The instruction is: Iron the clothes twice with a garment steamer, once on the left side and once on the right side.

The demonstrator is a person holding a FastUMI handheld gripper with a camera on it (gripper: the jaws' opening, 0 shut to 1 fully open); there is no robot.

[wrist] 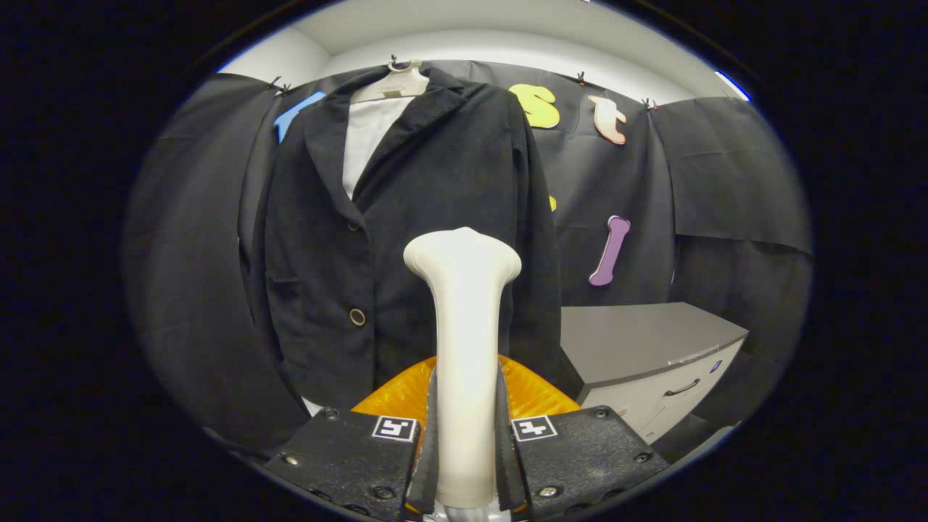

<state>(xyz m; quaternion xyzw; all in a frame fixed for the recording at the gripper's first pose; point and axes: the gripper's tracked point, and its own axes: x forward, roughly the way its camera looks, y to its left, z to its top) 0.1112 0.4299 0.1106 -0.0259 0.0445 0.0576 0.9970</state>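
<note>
Gripper (464, 464) clamped on the steamer (464, 348) handle, both fingers pressing it, head up. Jacket (406, 239) hangs just beyond the head, which faces its right-hand panel. I'd keep the head flat and stroke straight. Cabinet (645, 348) crowds right of the jacket; orange thing (536, 395) sits below its hem.

Smooth, matt plastic garment steamer (464, 348); matt, slightly napped cloth jacket (406, 239); smooth plastic hanger (395, 85); smooth cabinet (645, 348).

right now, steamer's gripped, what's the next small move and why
Probably push the steamer forward toward the jacket. The hand-held gripper is shut on its handle, and its head points at the jacket front, seemingly short of touching the fabric.
</note>
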